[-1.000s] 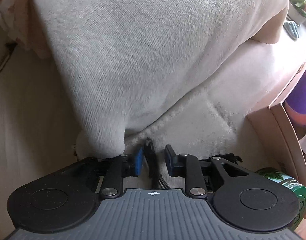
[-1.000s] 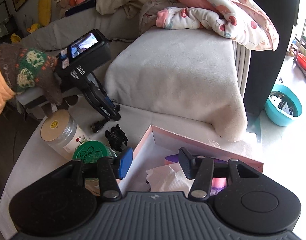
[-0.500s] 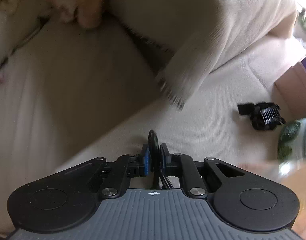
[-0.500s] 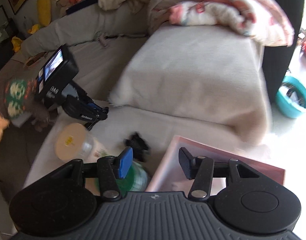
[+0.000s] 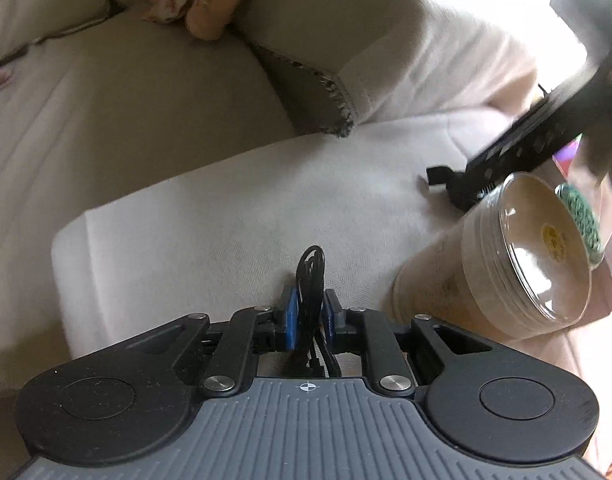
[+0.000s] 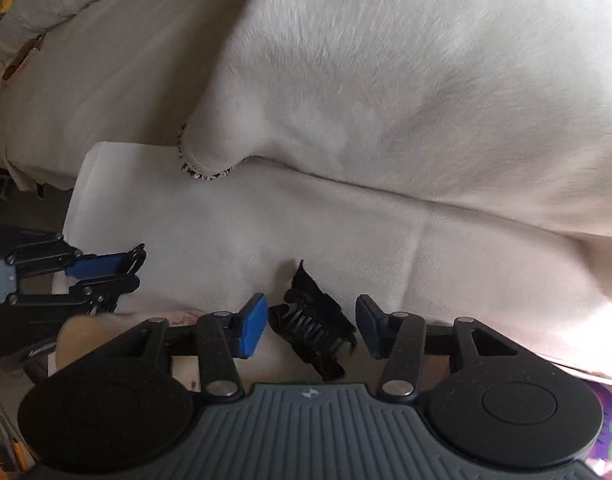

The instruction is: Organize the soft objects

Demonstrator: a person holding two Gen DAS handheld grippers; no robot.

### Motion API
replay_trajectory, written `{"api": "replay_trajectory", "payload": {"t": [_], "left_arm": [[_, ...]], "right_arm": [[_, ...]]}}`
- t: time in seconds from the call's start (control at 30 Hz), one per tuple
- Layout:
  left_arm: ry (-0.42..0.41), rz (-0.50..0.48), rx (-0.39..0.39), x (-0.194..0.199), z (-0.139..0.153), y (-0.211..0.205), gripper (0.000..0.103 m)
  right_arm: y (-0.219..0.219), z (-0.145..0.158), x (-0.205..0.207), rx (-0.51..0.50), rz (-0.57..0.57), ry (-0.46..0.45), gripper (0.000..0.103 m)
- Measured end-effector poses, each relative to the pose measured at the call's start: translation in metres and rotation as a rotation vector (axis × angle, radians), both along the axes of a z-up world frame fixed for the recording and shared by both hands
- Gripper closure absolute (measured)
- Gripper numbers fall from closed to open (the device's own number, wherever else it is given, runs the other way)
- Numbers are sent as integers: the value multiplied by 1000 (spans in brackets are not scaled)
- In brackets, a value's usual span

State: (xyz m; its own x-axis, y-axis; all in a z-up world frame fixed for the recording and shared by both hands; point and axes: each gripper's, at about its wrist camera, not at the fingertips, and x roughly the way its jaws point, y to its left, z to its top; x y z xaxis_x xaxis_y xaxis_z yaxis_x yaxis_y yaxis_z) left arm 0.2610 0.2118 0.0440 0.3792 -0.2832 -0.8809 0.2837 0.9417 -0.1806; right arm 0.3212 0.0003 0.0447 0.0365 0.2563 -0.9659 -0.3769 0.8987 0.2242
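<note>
Left gripper (image 5: 309, 312): your jaws pinch a black hair tie (image 5: 310, 276).
Right gripper (image 6: 310, 326): your jaws are spread around a black hair clip (image 6: 311, 324) on the white cloth (image 6: 226, 216).
Jar (image 5: 501, 256): just right of your left gripper.
Cushion (image 6: 405, 68): beyond.

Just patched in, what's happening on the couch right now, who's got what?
The left gripper is shut on a thin black hair tie, held above the white cloth on the couch. The right gripper is open, its fingers on either side of a black claw hair clip lying on the cloth, not yet closed on it. A clear-lidded jar sits beside them.
</note>
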Motion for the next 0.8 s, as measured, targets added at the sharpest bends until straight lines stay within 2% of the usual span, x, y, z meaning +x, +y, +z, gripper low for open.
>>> {"api": "replay_trajectory", "payload": {"t": [0.07,0.1,0.13,0.23,0.37,0.47,0.6,0.67,0.77,0.8], "left_arm": [[3,7,-17,0,-2,4,86],[2,4,-19,-2,-1,4,86],[-3,-3,-20,1,-7,10,86],[-41,5,-13,-4,-10,11,86],[-105,-17,39,-21,-12,4,86],[-119,-45,81,-30,-11,-6,81],[-117,-52,93,-34,-10,-12,66],[-126,-53,109,-37,-10,-15,64],[-175,-57,165,-46,-12,-25,67],[-190,-55,165,-47,-14,-27,76]], "right_arm": [[2,-6,-2,-3,-2,16,55],[2,-4,-3,3,7,3,64],[2,-2,-5,9,13,2,67],[-4,10,-12,18,-6,-51,68],[-15,38,-23,62,-34,-126,68],[-23,61,-36,86,-45,-167,68],[-29,90,-57,119,-43,-223,68],[-30,101,-69,132,-30,-246,68],[-31,114,-85,140,-10,-289,68],[-30,120,-89,150,-4,-301,68]]}}
